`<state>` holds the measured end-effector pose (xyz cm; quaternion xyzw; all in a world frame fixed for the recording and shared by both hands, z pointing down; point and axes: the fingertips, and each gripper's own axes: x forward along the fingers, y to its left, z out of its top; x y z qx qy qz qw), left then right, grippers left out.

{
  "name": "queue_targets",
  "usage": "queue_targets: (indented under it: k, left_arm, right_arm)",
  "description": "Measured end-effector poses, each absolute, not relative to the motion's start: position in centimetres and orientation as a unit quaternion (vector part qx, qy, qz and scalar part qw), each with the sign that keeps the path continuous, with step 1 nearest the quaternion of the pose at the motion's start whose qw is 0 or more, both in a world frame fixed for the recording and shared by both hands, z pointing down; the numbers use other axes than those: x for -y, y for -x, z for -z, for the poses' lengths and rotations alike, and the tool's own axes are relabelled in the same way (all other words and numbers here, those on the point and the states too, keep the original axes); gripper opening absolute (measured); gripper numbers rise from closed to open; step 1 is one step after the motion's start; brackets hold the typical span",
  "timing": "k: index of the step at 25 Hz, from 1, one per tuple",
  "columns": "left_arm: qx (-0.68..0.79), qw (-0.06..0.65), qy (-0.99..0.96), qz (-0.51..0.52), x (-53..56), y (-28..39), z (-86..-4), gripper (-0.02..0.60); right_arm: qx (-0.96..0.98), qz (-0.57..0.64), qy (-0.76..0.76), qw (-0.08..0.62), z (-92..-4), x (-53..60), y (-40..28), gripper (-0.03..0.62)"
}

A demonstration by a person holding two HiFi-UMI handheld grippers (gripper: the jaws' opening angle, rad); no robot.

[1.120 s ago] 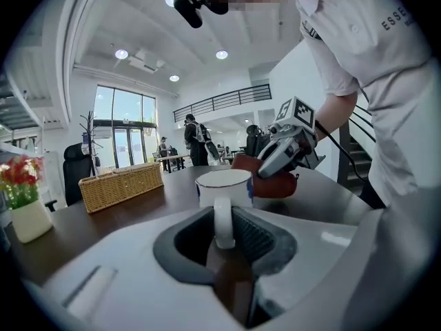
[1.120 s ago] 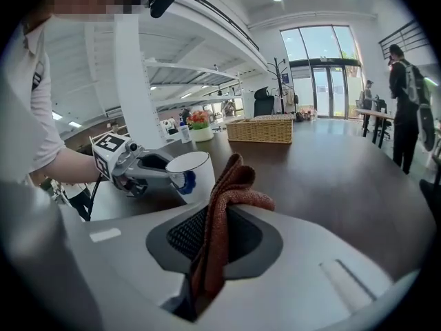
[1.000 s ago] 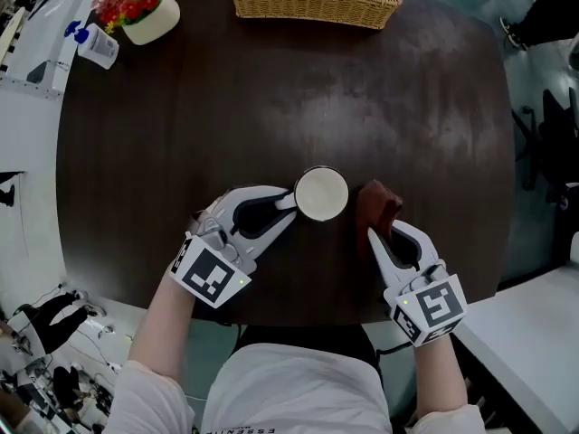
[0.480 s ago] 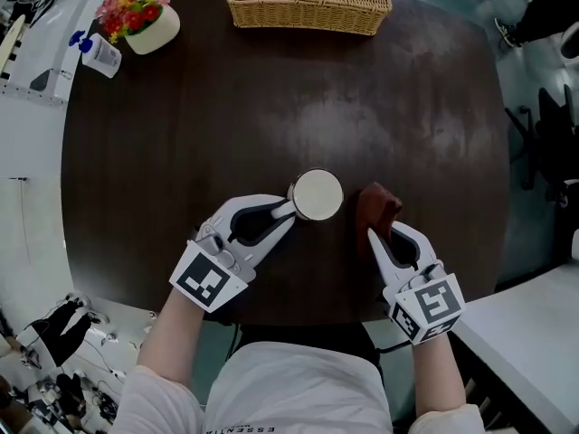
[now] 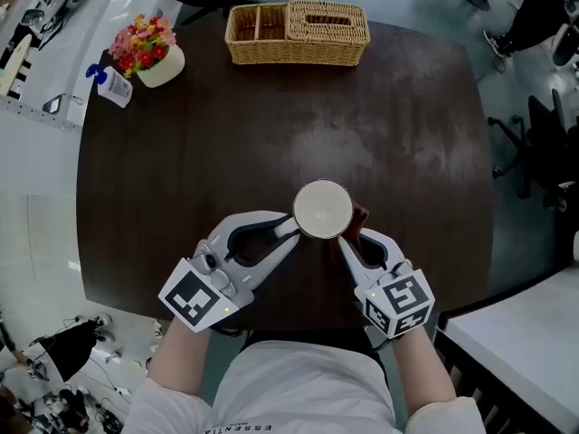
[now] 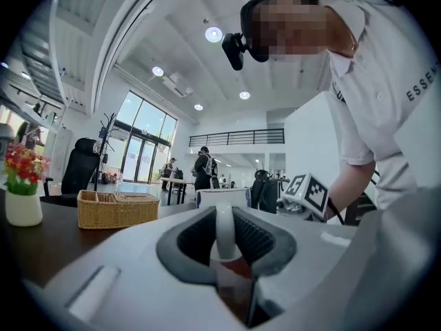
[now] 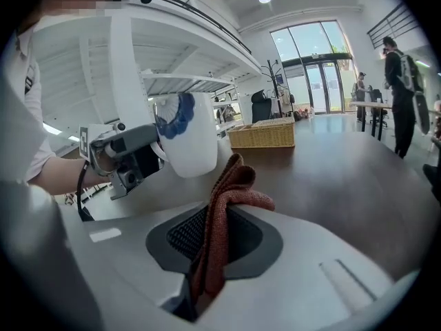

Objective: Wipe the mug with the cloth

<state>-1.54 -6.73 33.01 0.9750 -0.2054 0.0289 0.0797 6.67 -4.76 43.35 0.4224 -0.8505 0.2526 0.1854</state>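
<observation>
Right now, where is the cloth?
In the head view the cloth is near the table's front edge, right of centre, pinched in the right tongs and just beside the mug's right side.

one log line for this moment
left claw shut on mug handle | right claw shut on cloth | cloth beside mug, contact unclear

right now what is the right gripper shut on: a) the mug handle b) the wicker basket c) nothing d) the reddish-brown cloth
D: in the right gripper view the cloth is pinched between the jaws of the right gripper, while the mug is held by its handle in the left gripper.
</observation>
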Motion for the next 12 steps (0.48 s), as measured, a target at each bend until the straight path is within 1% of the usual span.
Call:
queue_targets:
  k: [5, 9, 12]
  left_arm:
    - [0.194, 0.072, -0.978, -0.014, 6.7, 0.8, -30.6, 0.069]
    - [0.196, 0.075, -0.978, 0.01, 7.5, 1.0, -29.3, 0.069]
    - [0.183, 0.066, -0.981, 0.003, 7.4, 0.7, -29.1, 0.069]
  right_arm:
    - [0.873, -0.223, -0.411, 0.14, -40.1, 7.2, -4.4, 0.08]
    - [0.881, -0.216, -0.405, 0.114, -38.8, 8.1, -3.9, 0.08]
    - [0.887, -0.215, -0.395, 0.107, -38.6, 8.2, -3.1, 0.08]
